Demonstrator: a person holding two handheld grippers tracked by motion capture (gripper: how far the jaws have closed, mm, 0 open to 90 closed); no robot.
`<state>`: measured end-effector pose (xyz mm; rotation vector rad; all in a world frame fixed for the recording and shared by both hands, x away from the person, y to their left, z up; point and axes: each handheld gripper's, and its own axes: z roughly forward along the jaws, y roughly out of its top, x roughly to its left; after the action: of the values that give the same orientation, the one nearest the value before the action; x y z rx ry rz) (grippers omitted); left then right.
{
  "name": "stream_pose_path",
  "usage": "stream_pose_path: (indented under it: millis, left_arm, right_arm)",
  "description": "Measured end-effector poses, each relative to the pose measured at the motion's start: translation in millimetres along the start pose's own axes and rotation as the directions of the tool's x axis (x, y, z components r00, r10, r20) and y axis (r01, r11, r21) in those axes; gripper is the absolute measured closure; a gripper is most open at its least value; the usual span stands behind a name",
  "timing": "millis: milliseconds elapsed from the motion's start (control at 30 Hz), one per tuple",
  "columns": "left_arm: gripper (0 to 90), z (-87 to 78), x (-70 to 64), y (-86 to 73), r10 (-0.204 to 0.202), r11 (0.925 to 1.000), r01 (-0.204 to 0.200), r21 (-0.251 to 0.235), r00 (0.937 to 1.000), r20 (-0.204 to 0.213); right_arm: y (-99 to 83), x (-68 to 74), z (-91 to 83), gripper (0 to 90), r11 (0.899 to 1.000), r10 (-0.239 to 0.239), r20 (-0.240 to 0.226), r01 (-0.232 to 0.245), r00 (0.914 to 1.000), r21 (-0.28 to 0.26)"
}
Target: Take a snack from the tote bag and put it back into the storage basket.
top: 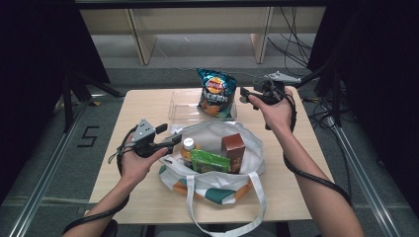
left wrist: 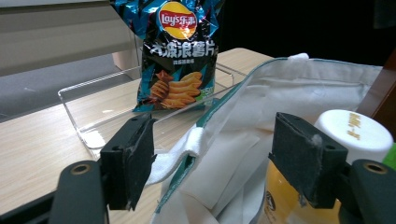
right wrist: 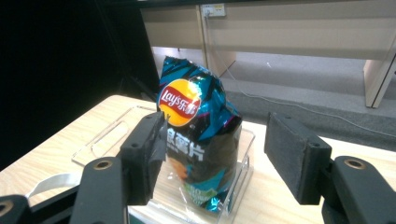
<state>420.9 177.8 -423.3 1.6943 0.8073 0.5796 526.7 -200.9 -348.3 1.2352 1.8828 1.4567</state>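
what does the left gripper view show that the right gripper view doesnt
The left gripper view alone shows the white tote bag with its rim between the open left tongs, and a white-capped bottle inside it. The right gripper view alone shows the open right tongs and the wall socket. Both share the blue chip bag standing in the clear tray on the wooden table.

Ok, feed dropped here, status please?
Left tool open at tote bag rim. Right tool open, chip bag upright in clear tray, untouched. Nothing between.
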Motion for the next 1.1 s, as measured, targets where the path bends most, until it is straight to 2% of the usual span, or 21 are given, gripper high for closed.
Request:
stream_pose_path:
  millis: [133,167,200,233,267,300,333,400,433,467,500,533,600,633,667,800,833,867,1033,1067,1100]
  left_arm:
    - [29.1,-1.1,1.0,-0.3,-0.002,1.0000,0.002,0.005,1.0000,-0.009]
    - [29.1,-1.4,1.3,0.1,-0.005,1.0000,0.005,0.003,0.9999,-0.011]
    - [29.1,-1.7,1.8,0.7,-0.002,1.0000,0.002,-0.001,0.9999,-0.012]
    - [29.1,-1.7,2.0,1.0,-0.001,1.0000,0.001,-0.004,0.9999,-0.013]
    - [29.1,-1.8,2.0,1.3,0.000,1.0000,0.000,-0.005,0.9999,-0.013]
    - [29.1,-1.8,1.7,1.4,-0.001,1.0000,0.001,-0.005,0.9999,-0.010]
    - [29.1,-1.6,1.2,1.4,-0.004,1.0000,0.004,-0.005,0.9999,-0.009]
    - [29.1,-1.3,0.4,1.2,-0.005,1.0000,0.005,-0.002,1.0000,-0.007]
    - [29.1,-1.3,0.9,1.4,0.005,1.0000,-0.005,-0.001,1.0000,-0.006]
    - [29.0,-1.5,0.4,1.3,-0.008,1.0000,0.008,0.000,0.9999,-0.009]
    - [29.0,-1.8,1.0,1.5,-0.005,1.0000,0.005,-0.001,0.9999,-0.012]
    - [29.0,-1.8,1.0,1.6,-0.008,1.0000,0.008,-0.002,0.9999,-0.013]
    - [29.0,-1.6,1.1,2.1,-0.020,0.9998,0.020,-0.006,0.9997,-0.011]
    - [29.0,-1.9,1.1,2.8,-0.016,0.9999,0.016,-0.005,0.9998,-0.014]
    - [29.0,-2.1,1.1,3.2,-0.009,0.9999,0.009,-0.004,0.9998,-0.015]
    - [29.0,-2.6,0.5,3.4,-0.020,0.9998,0.020,-0.008,0.9997,-0.015]
    - [29.0,-2.5,0.8,3.4,-0.021,0.9997,0.021,-0.014,0.9997,-0.011]
    - [29.0,-3.0,0.9,3.6,-0.019,0.9997,0.019,-0.014,0.9997,-0.012]
    - [28.9,-4.8,1.5,4.4,-0.017,0.9998,0.017,-0.012,0.9997,-0.019]
    - [29.0,-4.1,1.7,4.3,-0.019,0.9996,0.019,-0.021,0.9997,-0.013]
    - [29.0,-4.3,1.6,4.4,-0.019,0.9996,0.019,-0.020,0.9997,-0.014]
  right_arm:
    - [-4.9,-1.4,-5.2,39.0,1.000,0.016,-0.009,-0.016,0.9998,0.012]
    - [-6.4,-2.7,-5.9,38.8,1.000,0.002,-0.010,-0.002,0.9999,0.008]
    - [-7.4,-2.0,-7.5,38.7,1.000,0.017,-0.016,-0.017,0.9997,0.011]
    - [-9.0,-2.4,-8.4,38.7,1.000,0.009,-0.016,-0.009,0.9998,0.003]
    - [-9.7,0.6,-11.2,38.7,0.999,0.041,-0.017,-0.041,0.9990,0.017]
    - [-10.6,-0.4,-12.4,38.7,1.000,0.013,-0.021,-0.013,0.9997,0.007]
    - [-11.4,0.5,-14.2,38.7,1.000,0.022,-0.030,-0.022,0.9993,0.009]
    - [-12.9,1.8,-17.5,38.7,1.000,0.007,-0.034,-0.006,0.9994,0.011]
    - [-13.8,3.1,-19.5,38.8,1.000,0.008,-0.036,-0.008,0.9993,0.012]
    - [-14.4,4.9,-21.8,38.9,1.000,0.009,-0.045,-0.008,0.9990,0.012]
    - [-15.2,4.8,-23.7,38.9,1.000,-0.004,-0.048,0.004,0.9988,0.008]
    - [-15.7,6.3,-26.5,39.0,1.000,0.008,-0.053,-0.008,0.9986,0.014]
    - [-16.7,6.1,-29.6,39.1,1.000,-0.012,-0.062,0.012,0.9980,0.005]
    - [-17.4,8.9,-32.6,39.2,1.000,0.014,-0.058,-0.013,0.9982,0.016]
    - [-18.1,8.0,-33.3,39.4,1.000,-0.009,-0.068,0.009,0.9977,0.006]
    - [-19.9,13.3,-40.3,39.7,1.000,0.001,-0.088,0.000,0.9961,0.011]
    - [-20.8,13.2,-40.9,39.7,1.000,-0.029,-0.087,0.030,0.9958,0.010]
    - [-22.1,15.9,-42.8,39.7,1.000,-0.002,-0.092,0.004,0.9958,0.018]
    - [-26.1,21.8,-48.0,39.6,0.999,-0.028,-0.102,0.030,0.9944,0.019]
    - [-26.6,25.5,-50.5,39.7,0.999,-0.009,-0.105,0.012,0.9944,0.030]
    - [-27.3,25.3,-50.6,39.7,0.999,-0.039,-0.114,0.041,0.9927,0.014]
